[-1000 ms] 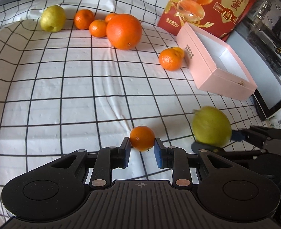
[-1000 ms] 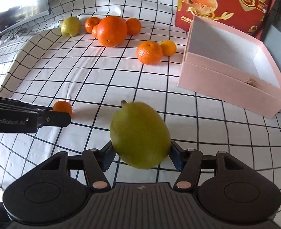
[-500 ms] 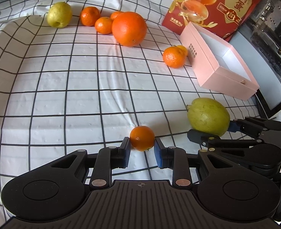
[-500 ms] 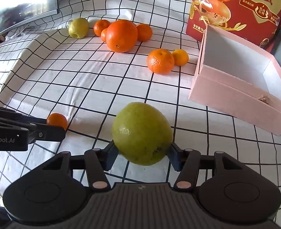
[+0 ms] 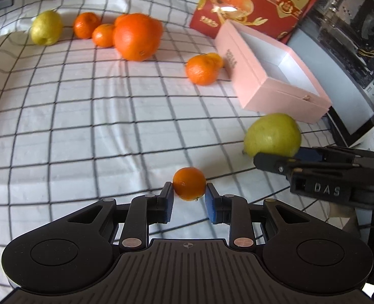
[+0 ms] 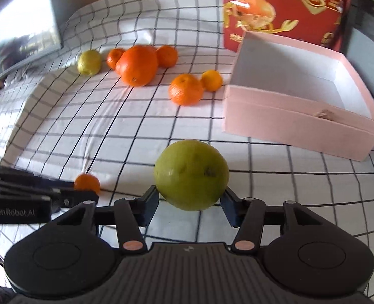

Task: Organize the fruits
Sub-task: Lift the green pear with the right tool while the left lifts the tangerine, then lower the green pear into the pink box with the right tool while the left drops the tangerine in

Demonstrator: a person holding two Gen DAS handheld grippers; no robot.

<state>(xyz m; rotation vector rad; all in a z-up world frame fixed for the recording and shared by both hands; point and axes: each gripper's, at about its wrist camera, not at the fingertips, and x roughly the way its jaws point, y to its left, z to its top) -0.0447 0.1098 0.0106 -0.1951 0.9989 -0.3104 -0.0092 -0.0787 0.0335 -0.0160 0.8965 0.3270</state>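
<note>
My left gripper [image 5: 189, 197] is shut on a small mandarin [image 5: 189, 183], held just above the checked cloth. My right gripper [image 6: 190, 204] has its jaws closing on a big green pear [image 6: 191, 174], and both pads press its sides. That pear [image 5: 273, 134] and the right gripper [image 5: 275, 158] show at the right of the left wrist view. The held mandarin [image 6: 86, 183] and left gripper [image 6: 85, 197] show at the left of the right wrist view. An open pink box [image 6: 301, 124], white inside, lies ahead on the right.
At the back lie a yellow-green pear [image 6: 89, 62], a large orange [image 6: 138, 65] and small mandarins [image 6: 166, 55]. Two more mandarins [image 6: 185, 89] sit next to the pink box [image 5: 270, 86]. A red printed carton [image 6: 283, 7] stands behind it. A screen [image 5: 349, 81] borders the right side.
Both grippers have moved forward over the cloth toward the pink box with their fruit. The green pear has turned in the right gripper and sits lower between its fingers.
</note>
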